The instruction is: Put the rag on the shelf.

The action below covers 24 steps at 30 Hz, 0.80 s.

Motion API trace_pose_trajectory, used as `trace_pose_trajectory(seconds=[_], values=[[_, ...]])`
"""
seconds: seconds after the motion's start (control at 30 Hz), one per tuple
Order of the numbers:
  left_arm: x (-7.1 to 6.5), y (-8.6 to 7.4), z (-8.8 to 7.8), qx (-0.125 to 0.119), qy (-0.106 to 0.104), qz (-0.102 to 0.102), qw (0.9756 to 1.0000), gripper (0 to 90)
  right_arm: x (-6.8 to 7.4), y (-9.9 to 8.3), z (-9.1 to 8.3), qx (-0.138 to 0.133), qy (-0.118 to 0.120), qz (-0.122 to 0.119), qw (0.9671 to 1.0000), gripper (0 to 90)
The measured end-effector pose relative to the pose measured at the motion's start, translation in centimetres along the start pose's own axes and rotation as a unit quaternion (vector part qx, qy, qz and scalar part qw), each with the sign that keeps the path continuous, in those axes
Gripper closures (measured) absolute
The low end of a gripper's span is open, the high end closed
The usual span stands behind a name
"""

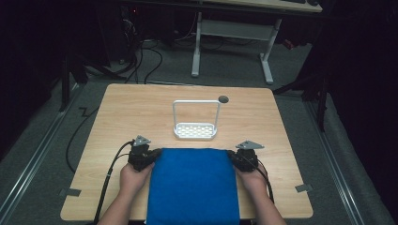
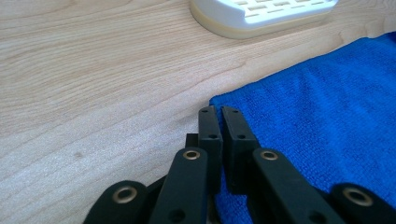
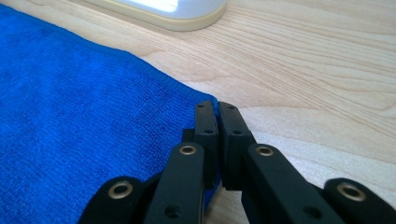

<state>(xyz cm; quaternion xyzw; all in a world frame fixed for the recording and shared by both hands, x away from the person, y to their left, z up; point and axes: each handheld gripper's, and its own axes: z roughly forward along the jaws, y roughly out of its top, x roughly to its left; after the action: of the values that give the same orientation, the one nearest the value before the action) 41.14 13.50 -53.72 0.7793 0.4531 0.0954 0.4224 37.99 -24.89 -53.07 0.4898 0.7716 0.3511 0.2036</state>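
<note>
The blue terry cloth (image 1: 193, 185) lies at the near table edge. The left gripper (image 2: 219, 112) and right gripper (image 3: 217, 108) each pinch a far corner; lift both evenly, together.

A plain blue cloth (image 1: 193, 185) lies flat on the table's near half, its far corners pinched, its near edge overhanging.

My bench (image 1: 263, 117) is evenly lit from overhead while the room around it sinks into darkness; close-up, the white rack (image 3: 163, 9) glares and blurs.
</note>
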Motion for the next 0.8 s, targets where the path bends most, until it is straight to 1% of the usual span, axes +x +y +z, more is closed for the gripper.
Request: trace_pose_trajectory(seconds=[0.07,0.17,0.3,0.33,0.4,0.43,0.47,0.57,0.7,0.73,0.77,0.8], values=[[-0.1,0.0,0.0,0.001,0.002,0.003,1.0,87.4,0.1,0.0,-0.2,-0.009,-0.001,-0.005,0.9999,88.5],[-0.2,0.0,-0.1,-0.006,0.001,0.014,0.9999,87.5,0.0,0.1,-0.6,-0.026,0.0,0.0,0.9997,88.7],[-0.3,0.0,-0.6,-0.021,0.0,0.02,0.9996,87.6,0.2,0.3,-1.5,-0.052,-0.002,-0.002,0.9987,88.8],[-0.3,0.0,-0.8,-0.026,-0.003,0.017,0.9995,87.6,0.2,0.4,-1.7,-0.057,-0.001,0.0,0.9984,88.7],[-0.4,0.1,-1.2,-0.037,-0.001,0.019,0.9991,87.6,0.2,0.5,-2.2,-0.074,0.003,0.004,0.9972,88.7],[-0.5,0.1,-1.5,-0.044,0.001,0.02,0.9988,87.6,0.2,0.6,-2.4,-0.078,0.003,0.005,0.9969,88.8],[-0.6,0.1,-1.7,-0.049,-0.001,0.018,0.9987,87.6,0.3,0.6,-2.7,-0.088,0.003,0.005,0.9961,88.7],[-0.7,0.2,-2.4,-0.064,-0.007,0.017,0.9978,87.6,0.3,0.7,-3.3,-0.103,0.005,0.007,0.9946,88.8],[-1.2,0.3,-3.1,-0.076,-0.007,0.022,0.9969,87.6,0.5,1.0,-4.1,-0.123,0.008,0.002,0.9924,88.7],[-1.4,0.4,-3.3,-0.082,-0.009,0.021,0.9964,87.6,0.6,1.1,-4.3,-0.126,0.008,0.002,0.9919,88.7],[-1.5,0.4,-3.5,-0.088,-0.01,0.02,0.9959,87.6,0.7,1.2,-4.6,-0.136,0.008,-0.001,0.9907,88.7],[-1.6,0.5,-3.7,-0.092,-0.011,0.021,0.9954,87.6,0.7,1.2,-4.6,-0.136,0.008,-0.001,0.9907,88.7]])
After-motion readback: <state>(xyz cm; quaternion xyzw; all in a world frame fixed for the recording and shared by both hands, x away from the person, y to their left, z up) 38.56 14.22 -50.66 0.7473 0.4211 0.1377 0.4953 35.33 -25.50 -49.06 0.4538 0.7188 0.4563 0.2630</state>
